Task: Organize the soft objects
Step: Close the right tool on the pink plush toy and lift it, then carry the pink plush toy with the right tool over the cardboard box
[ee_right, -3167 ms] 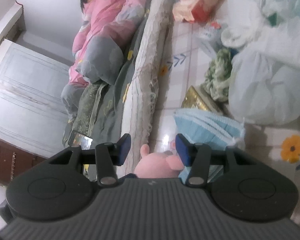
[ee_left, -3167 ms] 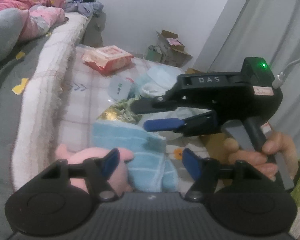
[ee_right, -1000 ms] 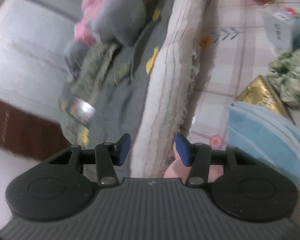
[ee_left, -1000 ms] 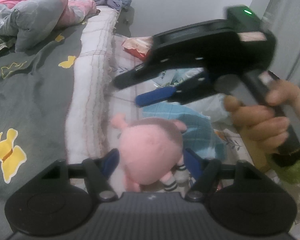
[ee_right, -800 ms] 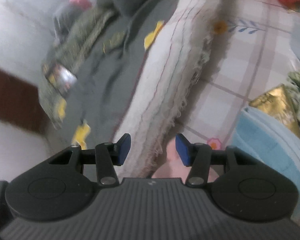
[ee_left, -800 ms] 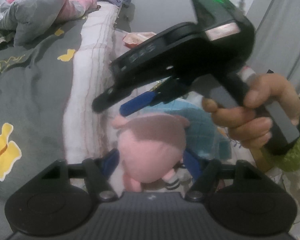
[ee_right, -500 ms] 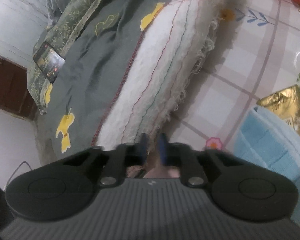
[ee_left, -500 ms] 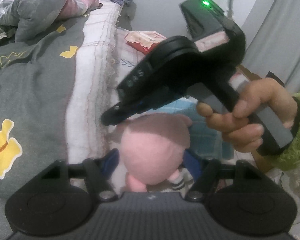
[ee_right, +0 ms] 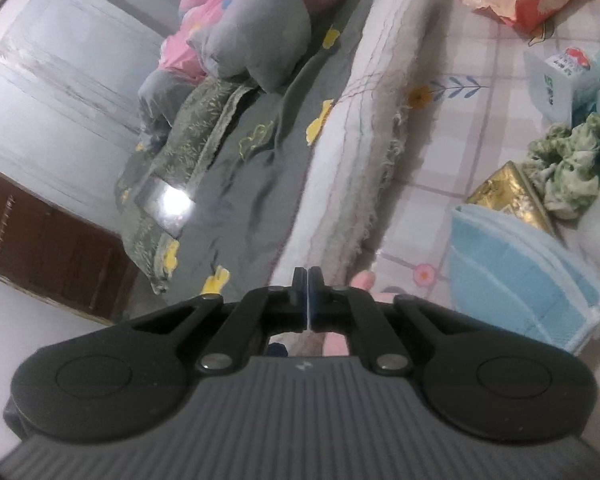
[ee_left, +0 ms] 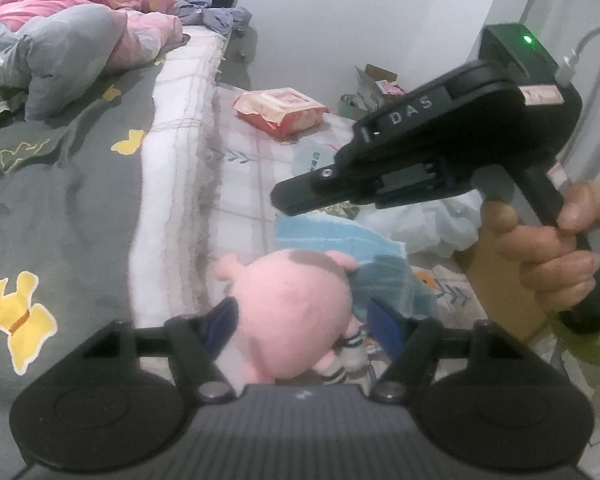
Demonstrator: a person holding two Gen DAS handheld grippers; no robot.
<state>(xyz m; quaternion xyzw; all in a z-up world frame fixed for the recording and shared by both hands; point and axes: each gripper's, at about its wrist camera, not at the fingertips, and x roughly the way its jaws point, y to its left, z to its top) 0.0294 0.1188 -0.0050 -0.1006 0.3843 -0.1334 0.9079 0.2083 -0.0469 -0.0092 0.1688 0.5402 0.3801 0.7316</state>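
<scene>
Pink plush toy [ee_left: 296, 312] sits between left tongs [ee_left: 304, 320], blue pads pressing both its sides, clamped. Right tongs [ee_right: 307, 294] pressed together, empty, above and beyond toy. Folded blue towel [ee_left: 364, 252] just behind toy, beside bed edge [ee_left: 172, 184].

pink plush toy [ee_left: 296, 312] lower body hidden behind left gripper [ee_left: 300, 326] housing

A red wipes pack [ee_left: 280, 110] lies near a gold box [ee_right: 508, 196].
</scene>
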